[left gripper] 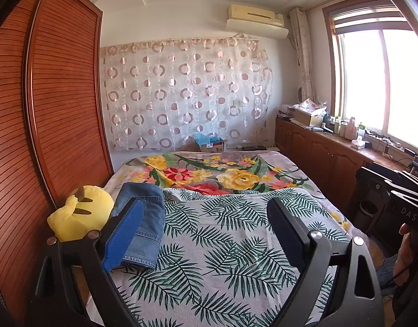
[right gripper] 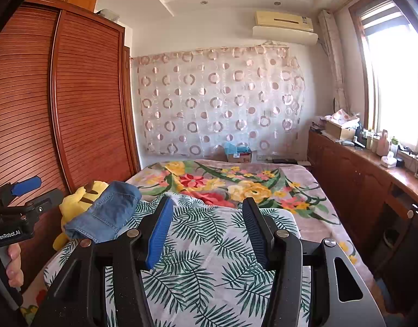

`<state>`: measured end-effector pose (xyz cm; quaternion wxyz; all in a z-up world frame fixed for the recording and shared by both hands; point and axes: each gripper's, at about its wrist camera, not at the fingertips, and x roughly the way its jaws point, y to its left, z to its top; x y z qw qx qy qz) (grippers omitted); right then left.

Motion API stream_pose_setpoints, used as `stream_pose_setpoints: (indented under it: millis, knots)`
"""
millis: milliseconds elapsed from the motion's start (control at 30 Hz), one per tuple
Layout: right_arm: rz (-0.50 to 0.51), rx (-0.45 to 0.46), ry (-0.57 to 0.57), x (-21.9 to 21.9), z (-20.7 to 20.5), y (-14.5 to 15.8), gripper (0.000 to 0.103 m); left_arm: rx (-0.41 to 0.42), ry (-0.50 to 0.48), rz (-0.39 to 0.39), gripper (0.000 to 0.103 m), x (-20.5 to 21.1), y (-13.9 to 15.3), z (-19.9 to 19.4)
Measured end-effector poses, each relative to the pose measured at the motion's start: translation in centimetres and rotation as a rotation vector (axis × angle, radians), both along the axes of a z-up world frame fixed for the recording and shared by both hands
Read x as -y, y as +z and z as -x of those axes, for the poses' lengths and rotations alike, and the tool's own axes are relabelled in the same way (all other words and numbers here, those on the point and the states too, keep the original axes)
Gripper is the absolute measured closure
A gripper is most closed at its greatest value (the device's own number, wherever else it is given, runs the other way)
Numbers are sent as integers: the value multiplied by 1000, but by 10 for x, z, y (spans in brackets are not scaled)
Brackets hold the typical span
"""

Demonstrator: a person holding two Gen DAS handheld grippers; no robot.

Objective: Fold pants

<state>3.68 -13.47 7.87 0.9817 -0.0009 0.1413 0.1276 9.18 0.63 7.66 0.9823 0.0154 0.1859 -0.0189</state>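
Left gripper [left gripper: 206, 231] hangs wide open over the leaf-print sheet [left gripper: 222, 245], nothing between its pads. Right gripper [right gripper: 207, 233] is parted too, a little narrower, also empty. Both hover near the bed's near edge.

The pants [left gripper: 145, 223] lie folded in a compact denim bundle by the bed's left edge, just beyond the left gripper's left finger. Denim looks fairly heavy and limp: it should sag from one pinch, though the weave grips well. Best hold, I'd say, is the stitched hem [left gripper: 139, 259] at the near end, one gripper at each corner.

The yellow plush toy [left gripper: 78, 215] sits against the bundle on its left and could get dragged along. The wardrobe [left gripper: 45, 109] crowds that side closely. The floral blanket [left gripper: 209, 174] covers the far end, and the cabinet [right gripper: 358, 177] runs along the right, well clear.
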Motion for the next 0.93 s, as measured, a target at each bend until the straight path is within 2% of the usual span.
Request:
stream_pose_setpoints:
  millis: [933]
  knots:
    - [-2, 3, 2, -2, 0, 1, 48, 1, 0, 0, 11, -2, -1, 0]
